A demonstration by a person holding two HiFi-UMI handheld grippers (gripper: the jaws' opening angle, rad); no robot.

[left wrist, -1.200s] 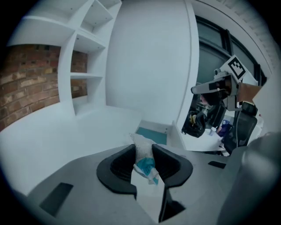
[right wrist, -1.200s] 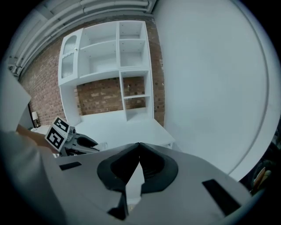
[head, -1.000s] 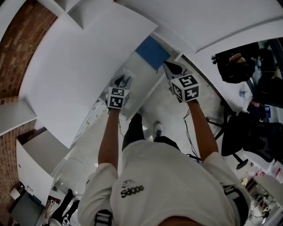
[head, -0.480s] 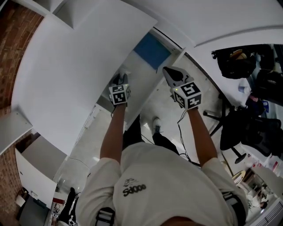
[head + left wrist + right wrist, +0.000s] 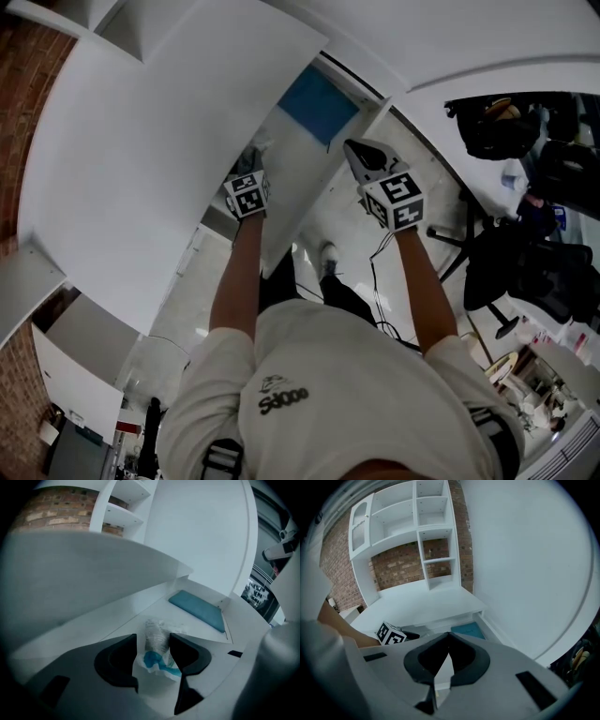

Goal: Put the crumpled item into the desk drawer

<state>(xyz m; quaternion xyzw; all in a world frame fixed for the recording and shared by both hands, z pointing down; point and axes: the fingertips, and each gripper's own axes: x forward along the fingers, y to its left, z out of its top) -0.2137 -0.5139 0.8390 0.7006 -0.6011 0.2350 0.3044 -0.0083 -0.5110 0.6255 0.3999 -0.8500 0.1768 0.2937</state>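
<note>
The crumpled item [image 5: 157, 656], a crushed clear plastic bottle with a blue label, lies on the white floor of the open desk drawer [image 5: 140, 613]. My left gripper [image 5: 153, 638] reaches into the drawer with its jaws opening on either side of the item; a thin gap shows beside the left pad. In the head view the left gripper [image 5: 251, 169] is over the drawer [image 5: 295, 159]. My right gripper [image 5: 361, 155] hovers to the right of the drawer's edge. In its own view the right gripper [image 5: 449, 635] is shut and holds nothing.
A blue pad [image 5: 197, 610] lies at the far end of the drawer, also seen from above [image 5: 317, 103]. The white desk top [image 5: 141, 141] overhangs on the left. A black office chair [image 5: 525, 272] and a dark bag [image 5: 492, 127] are to the right. White shelves [image 5: 426, 541] stand against a brick wall.
My left gripper has moved a little forward and left over the drawer. The right gripper has hardly shifted.
</note>
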